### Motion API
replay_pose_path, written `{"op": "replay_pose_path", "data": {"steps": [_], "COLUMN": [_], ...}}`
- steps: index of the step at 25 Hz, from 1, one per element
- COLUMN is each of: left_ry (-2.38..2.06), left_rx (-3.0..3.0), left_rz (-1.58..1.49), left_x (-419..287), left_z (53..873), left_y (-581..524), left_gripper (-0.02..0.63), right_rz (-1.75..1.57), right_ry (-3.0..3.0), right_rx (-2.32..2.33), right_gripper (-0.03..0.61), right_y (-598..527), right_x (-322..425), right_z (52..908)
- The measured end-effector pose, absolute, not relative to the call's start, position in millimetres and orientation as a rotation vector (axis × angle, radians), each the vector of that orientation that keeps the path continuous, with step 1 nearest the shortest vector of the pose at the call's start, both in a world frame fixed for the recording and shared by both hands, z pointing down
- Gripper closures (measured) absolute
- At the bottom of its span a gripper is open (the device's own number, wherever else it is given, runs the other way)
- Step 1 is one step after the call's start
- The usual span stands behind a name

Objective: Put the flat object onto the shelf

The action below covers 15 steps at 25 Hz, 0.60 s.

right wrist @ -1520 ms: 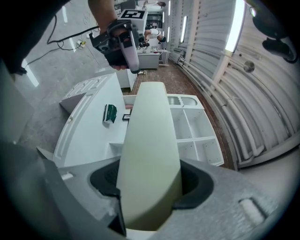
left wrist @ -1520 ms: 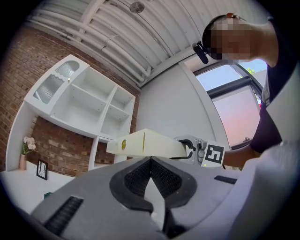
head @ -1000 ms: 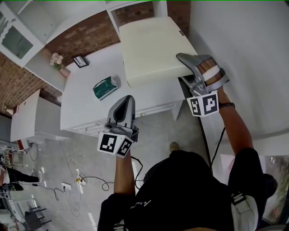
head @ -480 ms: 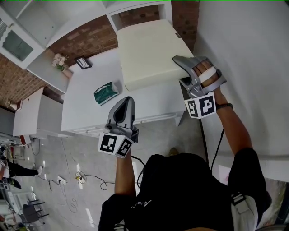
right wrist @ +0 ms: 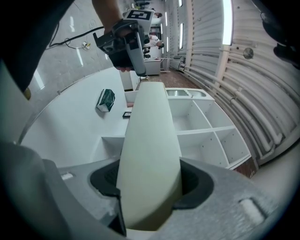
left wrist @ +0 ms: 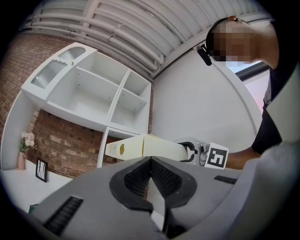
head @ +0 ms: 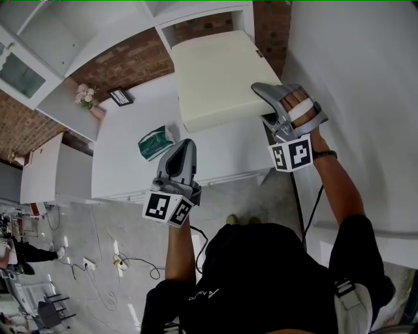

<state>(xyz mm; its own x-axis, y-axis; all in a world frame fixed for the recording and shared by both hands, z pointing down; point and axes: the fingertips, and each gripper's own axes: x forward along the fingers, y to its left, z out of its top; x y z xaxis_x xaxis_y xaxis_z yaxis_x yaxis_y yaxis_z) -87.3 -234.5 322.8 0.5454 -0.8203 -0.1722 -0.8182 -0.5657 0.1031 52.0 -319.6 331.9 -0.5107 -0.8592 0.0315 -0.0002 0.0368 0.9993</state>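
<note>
The flat object is a thick cream slab (head: 219,78), held level above the white desk (head: 130,166). My right gripper (head: 264,98) is shut on the slab's near right corner; in the right gripper view the slab (right wrist: 149,154) fills the gap between the jaws. The slab's far edge points at the white shelf unit (head: 196,16), whose open cubbies (left wrist: 93,89) show in the left gripper view. My left gripper (head: 183,149) hovers over the desk's front edge, left of the slab, shut and holding nothing. From that side the slab's edge (left wrist: 140,146) and the right gripper (left wrist: 190,151) are visible.
A green packet (head: 155,142) lies on the desk left of the slab. A small framed picture (head: 119,97) and a vase of flowers (head: 85,96) stand at the desk's back left by the brick wall. A white wall (head: 353,78) runs along the right. Cables lie on the floor (head: 124,264).
The person has stepped closer to the desk, carrying both grippers and the slab towards the shelf. The grip on the slab is unchanged and the left gripper stays shut.
</note>
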Motion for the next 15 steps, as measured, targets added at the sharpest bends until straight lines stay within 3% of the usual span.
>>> {"op": "replay_pose_path", "data": {"steps": [15], "left_ry": [-1.414], "left_rx": [2.757], "left_rz": [-0.302], "left_x": [-93.9], "left_z": [333.9], "left_y": [-278.9], "left_gripper": [0.615], "right_rz": [-1.522], "right_ry": [-1.602], "right_rx": [0.866], "right_gripper": [0.311], "right_y": [-366.6], "right_x": [44.4], "right_z": [354.9]}}
